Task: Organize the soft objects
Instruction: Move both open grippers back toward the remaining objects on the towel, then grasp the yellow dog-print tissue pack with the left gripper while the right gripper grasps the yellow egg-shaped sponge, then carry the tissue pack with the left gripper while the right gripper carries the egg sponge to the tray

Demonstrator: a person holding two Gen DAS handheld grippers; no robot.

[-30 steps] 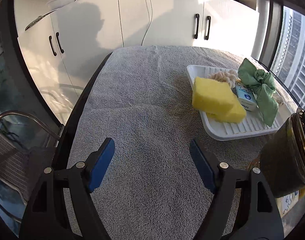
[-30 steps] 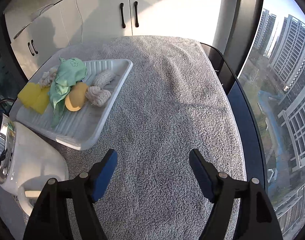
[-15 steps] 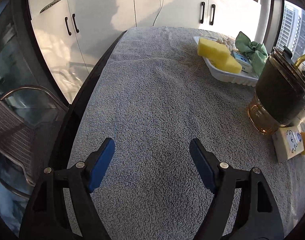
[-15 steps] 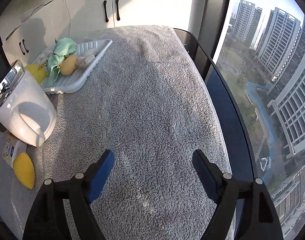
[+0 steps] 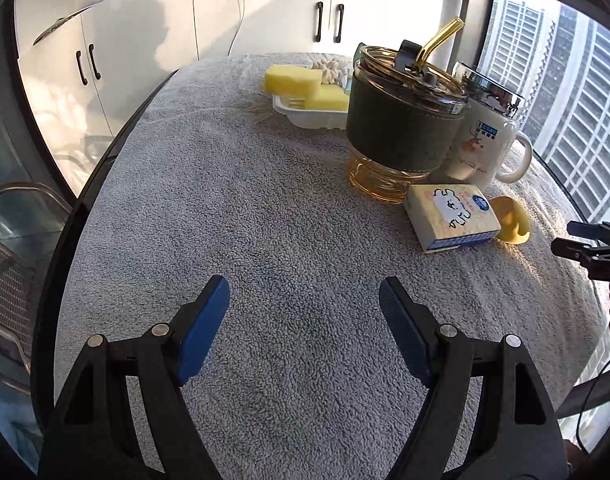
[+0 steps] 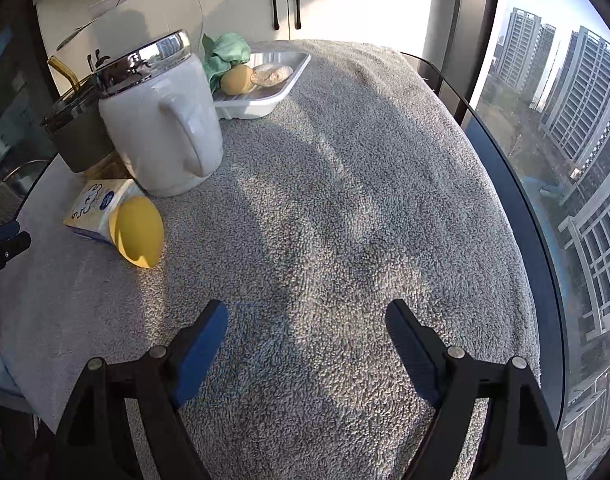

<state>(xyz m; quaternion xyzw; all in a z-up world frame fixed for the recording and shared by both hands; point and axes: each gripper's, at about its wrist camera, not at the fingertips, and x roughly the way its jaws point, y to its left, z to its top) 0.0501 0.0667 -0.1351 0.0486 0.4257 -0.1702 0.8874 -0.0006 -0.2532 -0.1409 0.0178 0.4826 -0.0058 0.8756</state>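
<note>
Left tool (image 5: 303, 304): jaws spread wide, nothing between them, hovering over bare grey towel (image 5: 241, 216) near the tabletop's near edge. Right tool (image 6: 307, 326): likewise released and empty, over the towel near the near edge.

White tray (image 6: 265, 102) toward the far edge, carrying yellow sponges (image 5: 293, 80), a cream knitted piece (image 5: 331, 70), a green scrunchie (image 6: 225, 54) and a yellow puff (image 6: 237, 79).

Outside the tray, closer to the near edge: tissue pack (image 5: 451, 216) lying flat, touching a second yellow puff (image 6: 137, 230) on its right-edge side.

Dark-sleeved glass cup (image 5: 401, 120) with straw and white lidded mug (image 6: 161, 124) standing upright side by side, between the tissue pack and the tray.
</note>
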